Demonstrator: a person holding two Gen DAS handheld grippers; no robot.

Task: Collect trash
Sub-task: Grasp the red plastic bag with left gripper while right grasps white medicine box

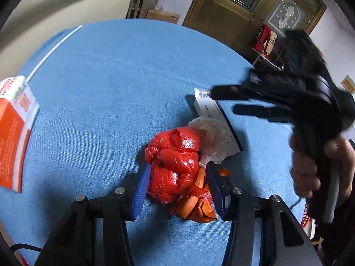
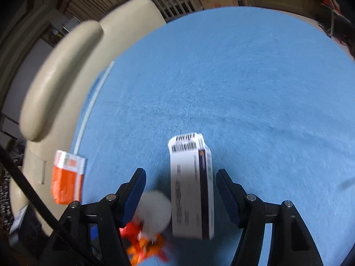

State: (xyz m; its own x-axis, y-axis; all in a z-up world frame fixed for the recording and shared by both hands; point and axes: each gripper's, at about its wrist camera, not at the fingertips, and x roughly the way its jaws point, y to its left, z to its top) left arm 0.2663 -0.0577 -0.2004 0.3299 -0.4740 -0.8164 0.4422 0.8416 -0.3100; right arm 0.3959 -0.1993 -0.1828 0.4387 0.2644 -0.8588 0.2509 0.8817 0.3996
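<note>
Your left gripper (image 1: 177, 188) is low over the blue tablecloth (image 1: 111, 88) with its jaws apart, straddling the crumpled red plastic bag (image 1: 175, 164). The left pad looks to be touching the bag's side, while the right pad stands clear of it, over an orange wrapper (image 1: 197, 208) that lies partly under the bag. You are not clamped on anything yet; the spread seems chosen to take the whole wad in one squeeze.

Your right gripper (image 2: 180, 197) is also apart, holding nothing. It hangs above the white carton with a barcode (image 2: 192, 186), fingers on either side of its long edges, which suits a grip across the narrow width. Whether the fingers are down at the carton's level or only above it, you cannot tell from the blurred right view.

The trash sits bunched together near the middle of the table: red bag, orange wrapper, a whitish crumpled bag (image 1: 213, 139) and the white carton, each touching its neighbour. An orange and white box (image 1: 15, 133) lies well apart at the table's edge.

The left view shows your right gripper from outside, above the carton's far end. Only the right view shows the barcode end and the cream chair (image 2: 66, 77) beside the table.
</note>
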